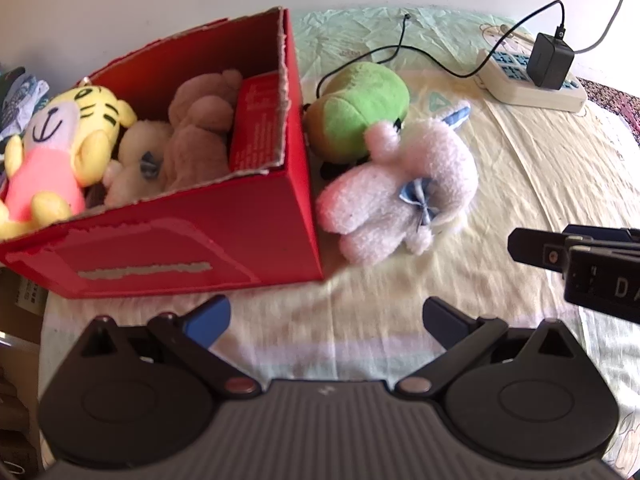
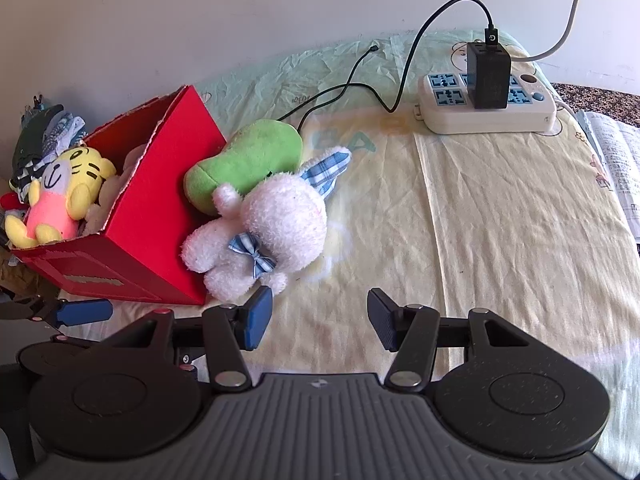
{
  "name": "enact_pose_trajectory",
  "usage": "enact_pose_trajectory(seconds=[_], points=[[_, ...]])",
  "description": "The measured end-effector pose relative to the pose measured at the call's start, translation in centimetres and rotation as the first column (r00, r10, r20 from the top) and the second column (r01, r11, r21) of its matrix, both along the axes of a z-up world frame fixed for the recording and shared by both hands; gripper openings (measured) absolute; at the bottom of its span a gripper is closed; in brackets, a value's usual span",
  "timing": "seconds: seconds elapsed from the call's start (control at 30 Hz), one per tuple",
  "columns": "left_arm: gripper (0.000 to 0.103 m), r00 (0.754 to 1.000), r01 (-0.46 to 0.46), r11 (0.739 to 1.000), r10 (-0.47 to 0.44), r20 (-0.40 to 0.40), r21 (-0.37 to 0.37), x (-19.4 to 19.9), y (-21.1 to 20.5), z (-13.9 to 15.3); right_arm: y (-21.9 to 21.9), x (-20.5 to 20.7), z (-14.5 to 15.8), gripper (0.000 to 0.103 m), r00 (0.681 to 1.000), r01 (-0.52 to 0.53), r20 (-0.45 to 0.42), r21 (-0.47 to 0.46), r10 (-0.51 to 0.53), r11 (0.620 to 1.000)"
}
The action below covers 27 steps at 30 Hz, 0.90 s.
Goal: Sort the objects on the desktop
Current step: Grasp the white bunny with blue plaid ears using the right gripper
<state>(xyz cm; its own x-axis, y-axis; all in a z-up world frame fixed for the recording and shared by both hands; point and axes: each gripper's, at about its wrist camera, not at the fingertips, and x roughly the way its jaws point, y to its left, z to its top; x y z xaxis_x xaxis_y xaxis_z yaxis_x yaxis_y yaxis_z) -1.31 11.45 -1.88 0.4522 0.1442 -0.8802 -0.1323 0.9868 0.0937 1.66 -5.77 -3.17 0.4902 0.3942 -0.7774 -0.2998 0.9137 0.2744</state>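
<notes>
A red cardboard box (image 1: 192, 236) (image 2: 160, 216) holds a yellow tiger plush (image 1: 64, 140) (image 2: 64, 192) and brown plush toys (image 1: 196, 132). A white rabbit plush with a blue bow (image 1: 404, 192) (image 2: 264, 236) lies right of the box, against a green plush (image 1: 360, 108) (image 2: 248, 160). My left gripper (image 1: 326, 320) is open and empty, in front of the box and rabbit. My right gripper (image 2: 320, 316) is open and empty, just right of and in front of the rabbit; it also shows at the right edge of the left wrist view (image 1: 576, 256).
A white power strip (image 1: 532, 80) (image 2: 488, 104) with a black charger (image 2: 490, 76) and trailing black cable (image 2: 352, 80) sits at the back right. An open book (image 2: 616, 164) lies at the right edge. Clothes (image 2: 44, 136) are piled left of the box.
</notes>
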Motion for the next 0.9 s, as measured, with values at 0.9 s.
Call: enact_pose_trajectory(seconds=[0.9], points=[[0.099, 0.998, 0.068, 0.992, -0.067, 0.018, -0.105, -0.2, 2.2, -0.7, 1.5, 3.4, -2.5, 0.057, 0.991, 0.029, -0.132, 0.176, -0.006, 0.984]])
